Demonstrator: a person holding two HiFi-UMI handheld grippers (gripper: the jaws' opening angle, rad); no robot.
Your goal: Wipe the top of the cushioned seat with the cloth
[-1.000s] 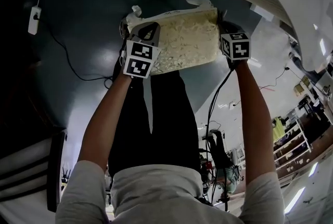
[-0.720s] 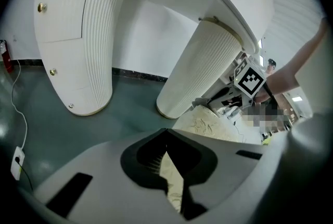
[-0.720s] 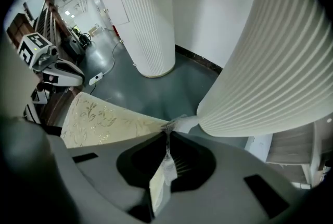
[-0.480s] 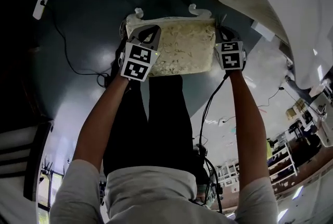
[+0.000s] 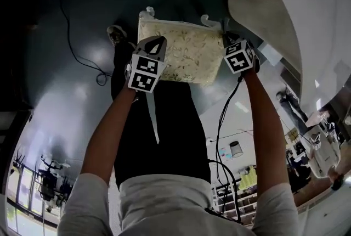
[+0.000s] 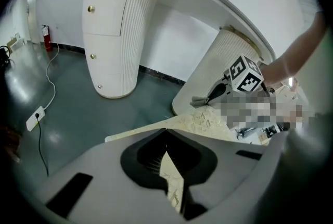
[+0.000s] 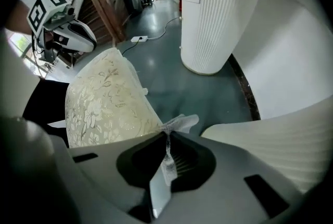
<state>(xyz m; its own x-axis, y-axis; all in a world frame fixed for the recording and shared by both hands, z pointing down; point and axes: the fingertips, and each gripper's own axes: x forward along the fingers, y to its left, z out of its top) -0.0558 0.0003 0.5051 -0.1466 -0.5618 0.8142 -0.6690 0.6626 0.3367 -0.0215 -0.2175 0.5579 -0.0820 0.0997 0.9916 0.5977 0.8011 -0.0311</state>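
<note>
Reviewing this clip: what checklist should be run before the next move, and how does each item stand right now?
1. Left claw shut on the floral seat's edge: ok.
2. Right claw shut on a thin pale strip at the seat's opposite side: ok.
3. Seat spans between both claws, patterned top towards the head camera: ok.
4. Wiping cloth identified: cannot tell; the strip may be it.
5. Seat set down on the floor: cannot tell.

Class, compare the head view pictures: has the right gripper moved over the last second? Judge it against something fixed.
Yes, slightly, it seems. The right gripper, shut on a whitish strip, has closed in on the white pedestal.
</note>
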